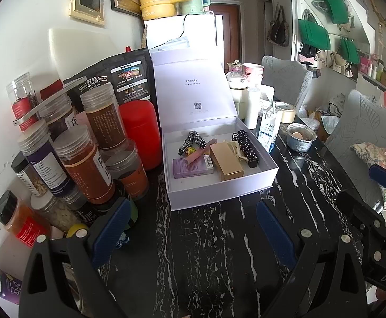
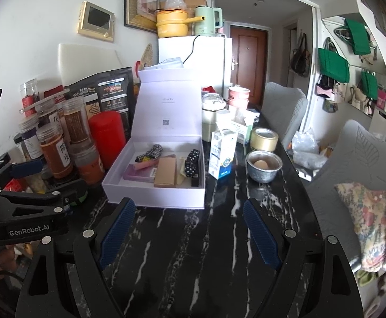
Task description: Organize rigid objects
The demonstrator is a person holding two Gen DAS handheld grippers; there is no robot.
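A white gift box (image 1: 219, 185) with its lid up stands on the black marble table (image 1: 219, 238); it also shows in the right wrist view (image 2: 153, 193). Inside lie a tan carton (image 1: 226, 161), a purple box (image 1: 193, 168), a pink stick (image 1: 198, 149), a checked hair tie (image 1: 191, 139) and a black dotted case (image 1: 245, 145). My left gripper (image 1: 193, 228) is open and empty, in front of the box. My right gripper (image 2: 189, 228) is open and empty, also in front of the box (image 2: 153, 193).
Several spice jars (image 1: 87, 159), a red canister (image 1: 140, 132) and a black bag (image 1: 113, 79) crowd the left. A milk carton (image 2: 222, 156), tape roll (image 2: 264, 139) and metal bowl with an egg (image 2: 263, 165) stand right of the box. Grey chairs (image 2: 351, 159) line the right side.
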